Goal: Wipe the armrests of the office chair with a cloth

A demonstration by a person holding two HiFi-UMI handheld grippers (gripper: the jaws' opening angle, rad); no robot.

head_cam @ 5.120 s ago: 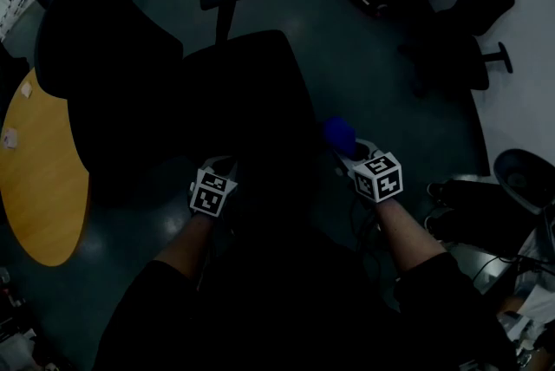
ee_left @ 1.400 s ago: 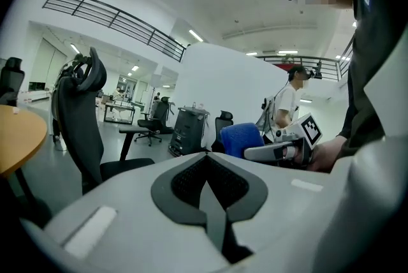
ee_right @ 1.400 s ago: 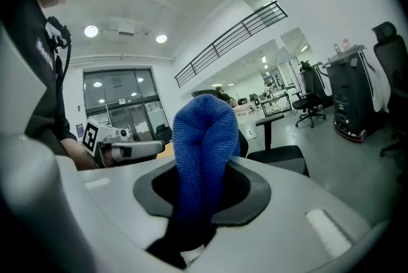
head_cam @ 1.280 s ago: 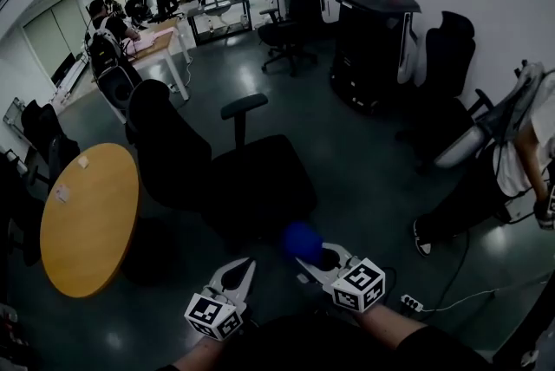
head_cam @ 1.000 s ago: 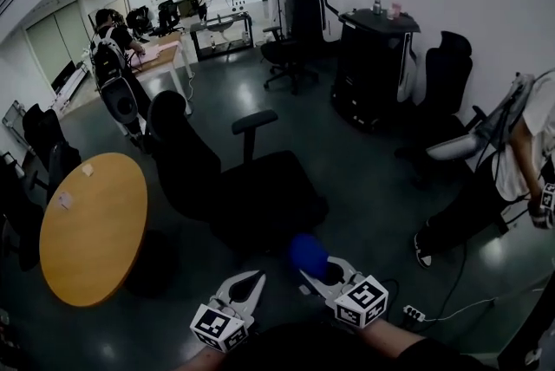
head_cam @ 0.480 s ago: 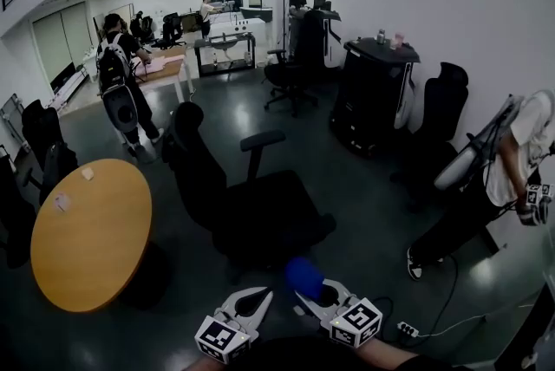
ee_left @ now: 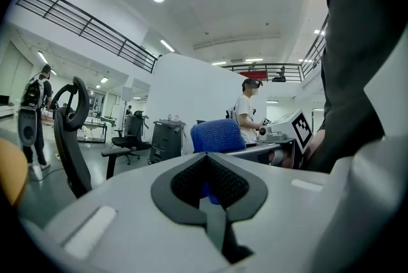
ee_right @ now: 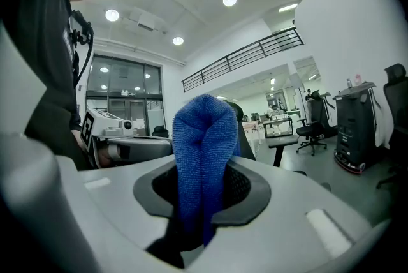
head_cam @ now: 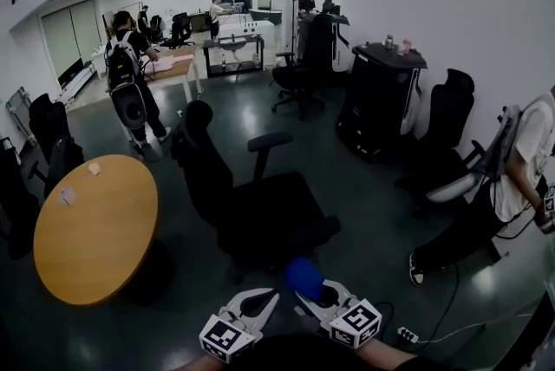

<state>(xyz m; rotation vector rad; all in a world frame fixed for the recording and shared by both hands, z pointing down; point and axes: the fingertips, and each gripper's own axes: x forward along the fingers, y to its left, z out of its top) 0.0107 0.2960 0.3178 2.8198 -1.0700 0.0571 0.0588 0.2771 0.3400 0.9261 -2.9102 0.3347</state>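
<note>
The black office chair [head_cam: 260, 209] stands in the middle of the room, its far armrest [head_cam: 270, 139] raised on a post. Both grippers hang low by my body, short of the seat. My right gripper [head_cam: 305, 293] is shut on a folded blue cloth [head_cam: 303, 276], which rises between its jaws in the right gripper view as the cloth [ee_right: 203, 144]. My left gripper [head_cam: 264, 300] is shut and holds nothing. In the left gripper view the left gripper [ee_left: 209, 185] looks past the cloth [ee_left: 218, 136] toward the chair back [ee_left: 69, 138] and armrest [ee_left: 124, 152].
A round wooden table [head_cam: 95, 226] stands left of the chair. A black cabinet [head_cam: 381, 96] and other chairs [head_cam: 447, 113] line the right wall, with a person [head_cam: 512, 178] there. Another person with a backpack [head_cam: 130, 96] stands at the back left. A power strip [head_cam: 406, 333] lies on the floor.
The head view has lifted from straight down on the seat to the whole room. Both grippers have drawn back from the chair toward my body, the cloth still held in the right one.
</note>
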